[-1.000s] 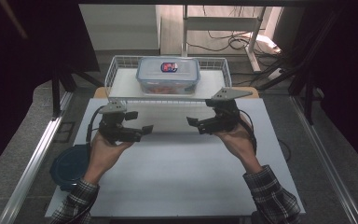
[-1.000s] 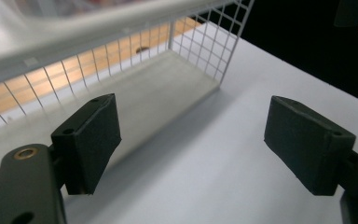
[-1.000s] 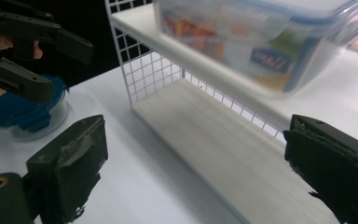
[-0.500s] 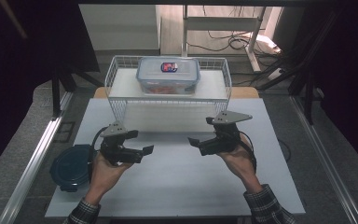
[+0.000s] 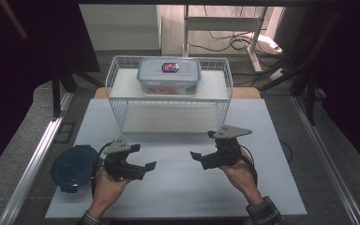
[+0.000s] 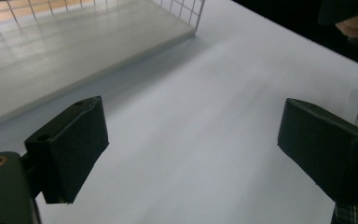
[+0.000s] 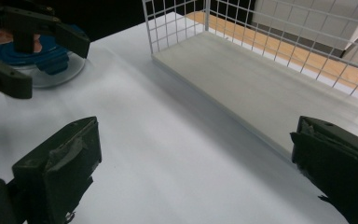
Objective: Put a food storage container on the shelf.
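High view: lidded food box (image 5: 169, 75) sits atop wire rack (image 5: 168, 105).

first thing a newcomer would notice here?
The white wire rack at the table's far side, with a clear lidded box on its top shelf. Nearer, the left gripper and right gripper hover open and empty; a round blue-lidded container sits at the left edge.
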{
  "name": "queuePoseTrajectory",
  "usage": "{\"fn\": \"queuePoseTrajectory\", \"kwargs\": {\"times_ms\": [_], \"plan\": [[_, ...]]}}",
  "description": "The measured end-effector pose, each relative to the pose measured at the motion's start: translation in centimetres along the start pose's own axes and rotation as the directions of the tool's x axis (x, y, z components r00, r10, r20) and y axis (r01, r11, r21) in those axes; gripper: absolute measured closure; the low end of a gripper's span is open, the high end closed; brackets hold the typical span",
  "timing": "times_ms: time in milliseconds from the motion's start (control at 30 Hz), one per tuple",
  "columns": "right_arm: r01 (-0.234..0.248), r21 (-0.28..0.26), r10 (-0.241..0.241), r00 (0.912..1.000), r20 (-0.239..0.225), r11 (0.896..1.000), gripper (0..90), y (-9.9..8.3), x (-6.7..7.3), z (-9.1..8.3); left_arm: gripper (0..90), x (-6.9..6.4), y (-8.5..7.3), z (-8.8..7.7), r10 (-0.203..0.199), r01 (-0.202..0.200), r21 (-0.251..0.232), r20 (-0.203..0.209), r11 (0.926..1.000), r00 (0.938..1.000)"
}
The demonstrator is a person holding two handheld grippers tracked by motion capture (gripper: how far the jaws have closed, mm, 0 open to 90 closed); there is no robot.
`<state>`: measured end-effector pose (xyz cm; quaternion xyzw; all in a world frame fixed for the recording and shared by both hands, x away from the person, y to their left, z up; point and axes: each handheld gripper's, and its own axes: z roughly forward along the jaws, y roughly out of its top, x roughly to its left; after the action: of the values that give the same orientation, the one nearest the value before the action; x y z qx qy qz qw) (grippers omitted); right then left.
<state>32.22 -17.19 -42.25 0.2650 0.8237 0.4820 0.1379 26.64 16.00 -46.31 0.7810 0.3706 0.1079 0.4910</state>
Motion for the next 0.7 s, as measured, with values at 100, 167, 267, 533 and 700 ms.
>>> {"fn": "queuePoseTrajectory", "kwargs": {"times_ms": [100,167,267,533,700], "plan": [[0.015,0.003,-0.015,0.9998,0.016,1.0,1.1,-0.6,0.6,0.1,7.0,-0.3,-0.8,0.3,0.014,-0.014,0.02,-0.006,0.9997,0.9999],[0.02,0.011,-0.02,0.9996,0.021,1.0,1.1,-1.2,0.9,0.2,6.2,-0.5,-1.2,0.3,0.025,-0.024,0.029,-0.015,0.9993,0.9996],[0.023,0.023,-0.024,0.9995,0.022,0.999,1.1,-1.9,1.3,0.2,5.7,-0.8,-1.7,0.2,0.034,-0.034,0.022,-0.01,0.9992,0.9994],[0.035,0.058,-0.038,0.9985,0.039,0.998,0.9,-4.0,1.9,0.0,5.8,-1.4,-3.2,0.2,0.083,-0.082,0.038,-0.051,0.996,0.9952],[0.04,0.056,-0.043,0.9981,0.045,0.998,1.0,-5.2,2.3,-0.2,4.9,-1.5,-4.2,0.5,0.095,-0.091,0.063,-0.054,0.9938,0.994]]}}
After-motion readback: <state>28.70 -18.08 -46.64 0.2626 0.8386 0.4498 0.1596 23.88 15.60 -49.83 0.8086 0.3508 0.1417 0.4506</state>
